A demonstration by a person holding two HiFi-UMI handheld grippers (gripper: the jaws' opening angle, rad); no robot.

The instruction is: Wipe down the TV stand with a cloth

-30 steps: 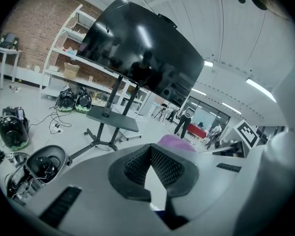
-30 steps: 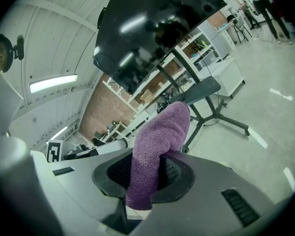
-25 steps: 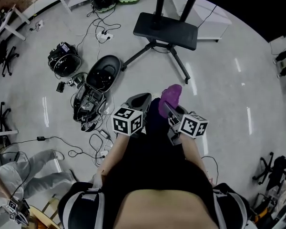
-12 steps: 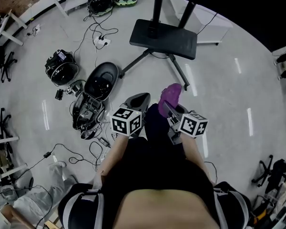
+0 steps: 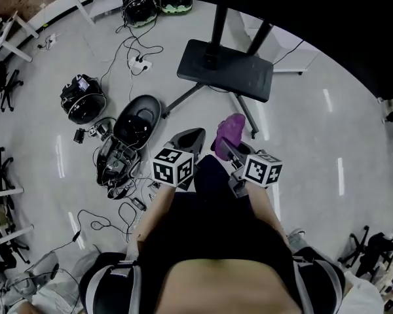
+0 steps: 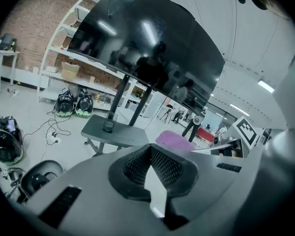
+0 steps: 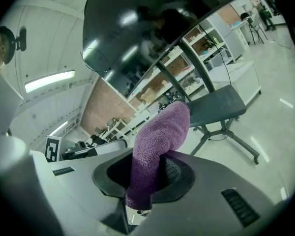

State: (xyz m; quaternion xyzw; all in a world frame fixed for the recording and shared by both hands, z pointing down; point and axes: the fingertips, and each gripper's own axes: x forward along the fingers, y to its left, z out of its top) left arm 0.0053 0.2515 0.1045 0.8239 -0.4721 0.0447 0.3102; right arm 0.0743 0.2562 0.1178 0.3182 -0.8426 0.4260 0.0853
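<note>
The right tongs are clamped on a purple cloth. The cloth runs up between the jaws and its free end flops forward past the tips, which leaves a loose pad ready to press against something. The left tongs have nothing in them: the ribbed pads meet at the tips, and only bare floor shows through the narrow gap behind. That fits a spare hand with no part in the job yet.

In the head view both tongs sit side by side close to the person's body. The cloth hangs over the floor, well short of the TV stand, so wiping has not started, and the next step is likely a walk or reach forward. The stand's dark shelf is clear, set above splayed legs and under a big black screen.

No brand or writing is readable. The cubes carry only black-and-white square patterns, and any logo on the screen is probably lost in glare.
</note>
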